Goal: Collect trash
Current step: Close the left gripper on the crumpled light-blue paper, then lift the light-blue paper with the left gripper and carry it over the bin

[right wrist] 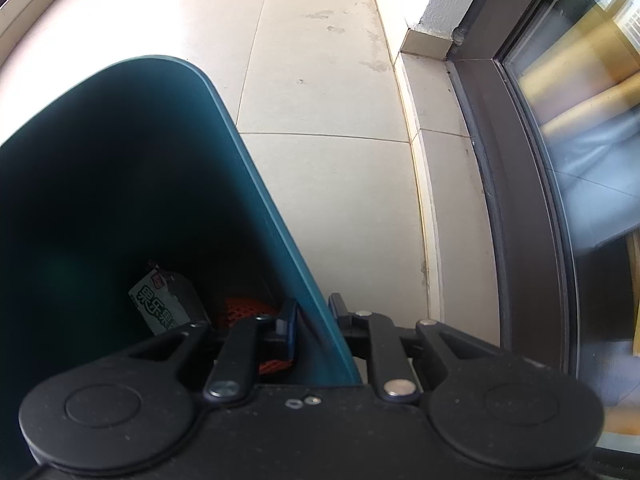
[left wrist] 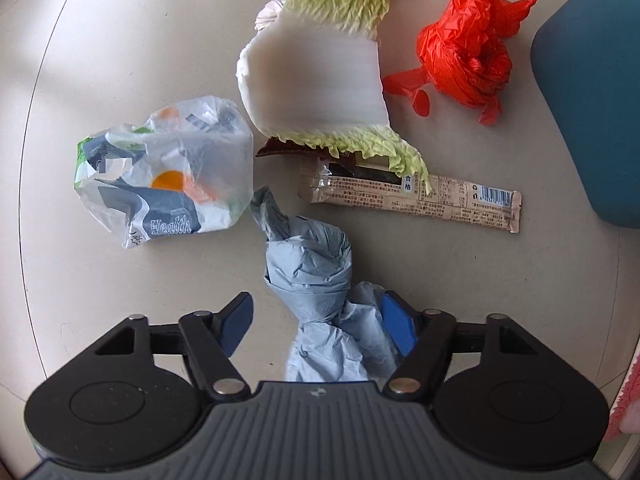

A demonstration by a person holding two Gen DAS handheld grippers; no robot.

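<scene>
Teal bin (right wrist: 120,184) tilted on tiled floor (right wrist: 320,80), its wall clamped between right gripper (right wrist: 314,322) fingers; wrappers lying inside. Cabbage leaf (left wrist: 320,80) mid-floor, overlapping beige snack wrapper (left wrist: 440,200). Red bag (left wrist: 468,56) nearer bin. Printed bag (left wrist: 168,172) leftward. Blue paper wad (left wrist: 316,280) between spread left gripper (left wrist: 320,328) fingers, touching one.

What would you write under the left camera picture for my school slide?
Open left gripper around crumpled blue paper on the floor, with a cabbage leaf, snack wrapper and red bag beyond.
</scene>
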